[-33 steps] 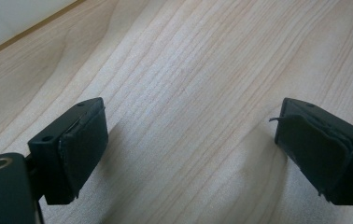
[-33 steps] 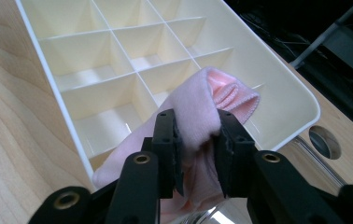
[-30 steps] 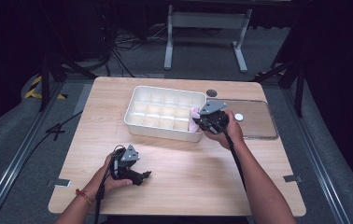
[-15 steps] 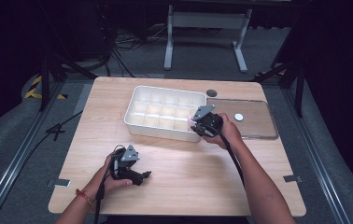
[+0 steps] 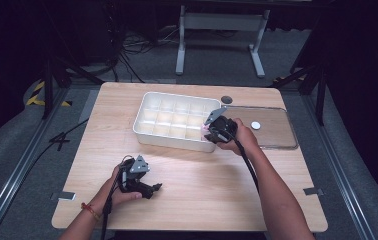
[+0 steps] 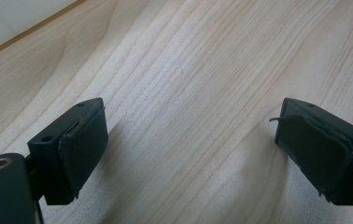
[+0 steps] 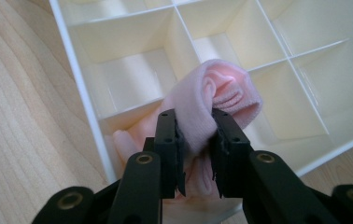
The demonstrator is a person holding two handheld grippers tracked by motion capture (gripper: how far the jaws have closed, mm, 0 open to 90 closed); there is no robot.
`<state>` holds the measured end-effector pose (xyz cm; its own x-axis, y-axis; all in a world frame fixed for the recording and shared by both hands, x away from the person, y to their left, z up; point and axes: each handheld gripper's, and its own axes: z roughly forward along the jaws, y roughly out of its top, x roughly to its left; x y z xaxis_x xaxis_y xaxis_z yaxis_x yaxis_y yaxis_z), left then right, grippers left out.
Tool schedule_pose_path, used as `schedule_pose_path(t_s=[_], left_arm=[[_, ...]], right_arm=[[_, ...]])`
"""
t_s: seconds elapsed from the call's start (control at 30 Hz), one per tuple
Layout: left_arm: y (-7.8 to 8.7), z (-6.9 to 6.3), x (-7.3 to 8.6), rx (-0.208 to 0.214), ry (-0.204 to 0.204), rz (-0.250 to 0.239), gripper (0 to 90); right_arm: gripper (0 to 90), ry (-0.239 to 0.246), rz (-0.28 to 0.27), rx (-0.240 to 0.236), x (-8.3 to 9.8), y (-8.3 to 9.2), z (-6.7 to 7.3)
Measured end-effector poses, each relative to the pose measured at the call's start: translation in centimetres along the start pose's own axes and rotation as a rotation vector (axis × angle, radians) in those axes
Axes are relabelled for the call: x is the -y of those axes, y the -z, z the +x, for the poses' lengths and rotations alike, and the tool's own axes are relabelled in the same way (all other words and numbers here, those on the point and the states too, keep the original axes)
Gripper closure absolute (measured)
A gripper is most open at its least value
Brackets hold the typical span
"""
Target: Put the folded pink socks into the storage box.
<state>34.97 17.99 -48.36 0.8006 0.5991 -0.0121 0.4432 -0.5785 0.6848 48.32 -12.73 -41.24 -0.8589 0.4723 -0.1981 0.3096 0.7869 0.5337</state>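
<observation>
Right gripper is clamping a rolled pink sock over the divided tray; centre it above one compartment before releasing.

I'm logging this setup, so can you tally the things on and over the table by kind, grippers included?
Grippers: 2, left open over bare wood, right shut on the cloth
White divided tray: 1
Pink rolled cloth: 1
Clear lid: 1
Small white disc: 1
Dark round spot in the tabletop: 1
Total: 7
</observation>
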Motion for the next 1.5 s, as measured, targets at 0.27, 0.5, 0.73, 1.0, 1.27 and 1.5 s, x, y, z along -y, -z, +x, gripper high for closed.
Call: schedule_pose_path(t_s=[0.27,0.5,0.73,1.0,1.27,1.5], left_arm=[[0.0,0.0,0.0,-0.001,0.001,0.001,9.6],[0.0,-0.1,0.0,-0.001,0.002,0.002,9.7],[0.0,-0.3,-0.1,-0.004,-0.001,0.005,9.7],[-0.1,-0.4,-0.1,0.002,-0.006,0.004,9.7],[-0.1,-0.4,-0.1,0.003,-0.006,0.004,9.8],[-0.1,-0.4,-0.1,0.003,-0.006,0.004,9.7]], right_arm=[[75.6,0.017,0.054,-0.019,-0.6,-0.4,-0.2],[76.1,0.027,0.096,-0.054,-0.7,-0.9,-0.6],[76.4,0.012,0.145,-0.093,-1.0,-1.5,-1.0],[76.7,-0.022,0.215,-0.136,-1.5,-2.0,-1.6],[77.1,-0.056,0.276,-0.148,-1.9,-2.8,-1.7],[77.2,-0.077,0.297,-0.153,-2.0,-3.0,-1.9]])
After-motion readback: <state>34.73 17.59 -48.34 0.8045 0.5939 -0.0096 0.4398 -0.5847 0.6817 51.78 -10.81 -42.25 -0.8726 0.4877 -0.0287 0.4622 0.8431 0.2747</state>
